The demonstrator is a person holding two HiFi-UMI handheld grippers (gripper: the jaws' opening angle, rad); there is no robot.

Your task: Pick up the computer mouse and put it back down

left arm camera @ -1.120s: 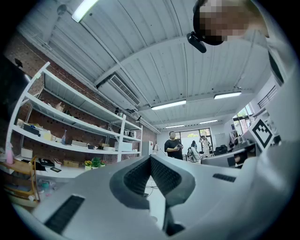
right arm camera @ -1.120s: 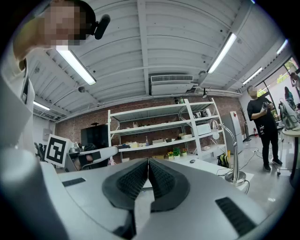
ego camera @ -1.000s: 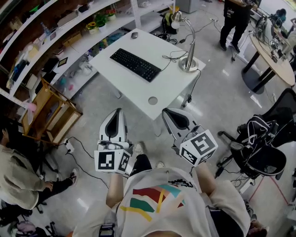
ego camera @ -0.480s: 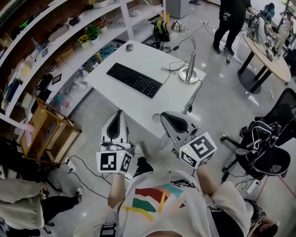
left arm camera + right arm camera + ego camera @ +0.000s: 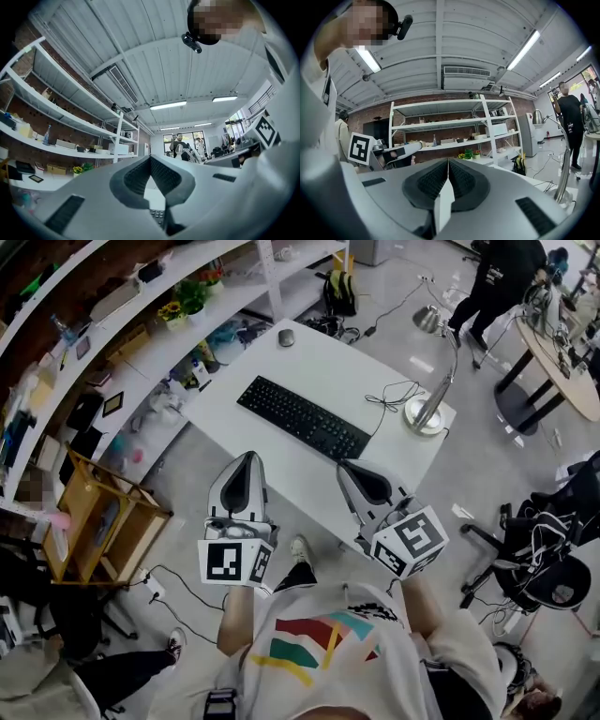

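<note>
Looking down on long white shelving along the upper left, cluttered from end to end, with potted plants on one shelf. Next in size, a white desk set at a slant in the middle of the grey floor, near edge just beyond both grippers. Off to its left, a wooden rack; off to its right, a black office chair draped with cables. Farther back at the upper right, a person in black beside a round table.

On the desk, a black keyboard lying across the middle, and a silver desk lamp with its round base near the right edge. Between those two, a thin cable in a loose loop.

Held side by side at the desk's near edge, pointing toward it: left gripper clenched, pads meeting at the tip with nothing caught between them; right gripper clenched the same way, also empty.

Smallest of all, the computer mouse, resting alone at the desk's far corner, beyond the keyboard, well apart from both grippers.
</note>
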